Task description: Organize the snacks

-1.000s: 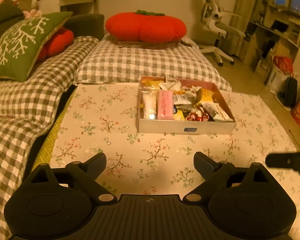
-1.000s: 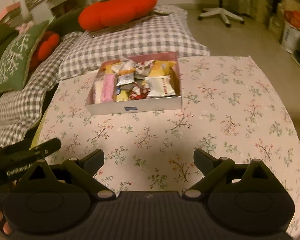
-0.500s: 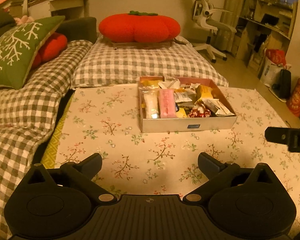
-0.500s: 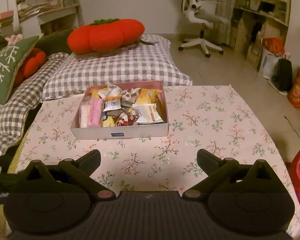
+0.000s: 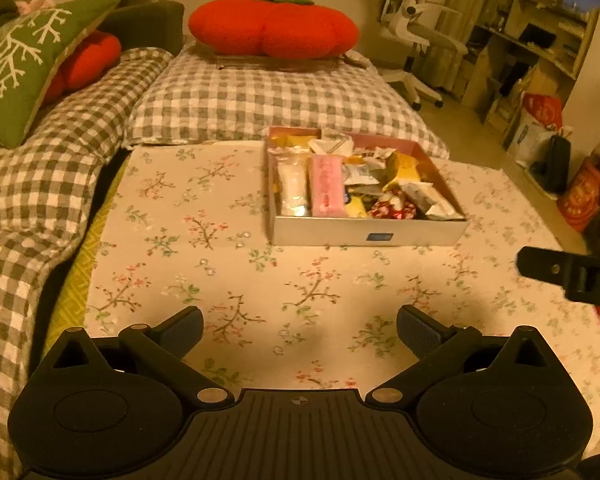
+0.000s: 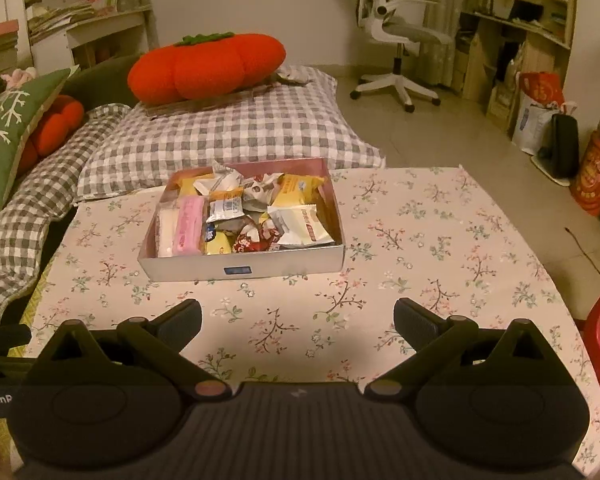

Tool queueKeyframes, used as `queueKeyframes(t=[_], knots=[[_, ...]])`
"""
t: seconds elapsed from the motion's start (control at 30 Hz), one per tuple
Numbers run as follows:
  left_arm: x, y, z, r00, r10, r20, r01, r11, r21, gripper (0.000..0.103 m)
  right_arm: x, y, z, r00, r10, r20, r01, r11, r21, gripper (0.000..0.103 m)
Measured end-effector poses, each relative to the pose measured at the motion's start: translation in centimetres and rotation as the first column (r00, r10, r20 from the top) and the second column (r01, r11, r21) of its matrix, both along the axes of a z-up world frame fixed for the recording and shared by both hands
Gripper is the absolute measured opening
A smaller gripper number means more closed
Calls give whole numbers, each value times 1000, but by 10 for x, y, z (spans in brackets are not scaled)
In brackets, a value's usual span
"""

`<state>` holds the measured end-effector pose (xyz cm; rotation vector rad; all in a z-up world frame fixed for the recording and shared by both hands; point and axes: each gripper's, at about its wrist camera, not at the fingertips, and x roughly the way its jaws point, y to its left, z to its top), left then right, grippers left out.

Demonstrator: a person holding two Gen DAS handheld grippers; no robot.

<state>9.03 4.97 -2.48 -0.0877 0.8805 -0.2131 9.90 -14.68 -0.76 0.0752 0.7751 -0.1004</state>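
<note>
The snack box [image 6: 242, 270] looks like smooth matt cardboard, its wrappers [image 6: 300, 224] glossy, crinkled plastic film. Under the box lies a matt floral tablecloth [image 6: 420, 240]; behind the box, a puckered gingham cloth cushion [image 6: 228, 136] bears a fuzzy plush tomato pillow [image 6: 206, 66]. Both grippers [image 5: 300, 330] [image 6: 298, 326] are matt black plastic with ribbed bases

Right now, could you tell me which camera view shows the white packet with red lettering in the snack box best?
The right wrist view: the white packet lies face-up at the right end of the snack box, with its red print showing. In the left wrist view the same packet appears foreshortened and partly tucked behind neighbouring wrappers.
</note>
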Motion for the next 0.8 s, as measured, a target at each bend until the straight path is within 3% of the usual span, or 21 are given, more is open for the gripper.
queueKeyframes(t=[0.13, 0.8], knots=[[-3, -8, 2, 999, -30, 13, 30, 999, 26, 103, 0, -3, -2, 1000, -3, -11, 3, 1000, 0, 102], [-8, -14, 6, 998, -55, 12, 55, 998, 12, 103, 0, -4, -1, 1000, 6, -30, -5, 1000, 21, 102]])
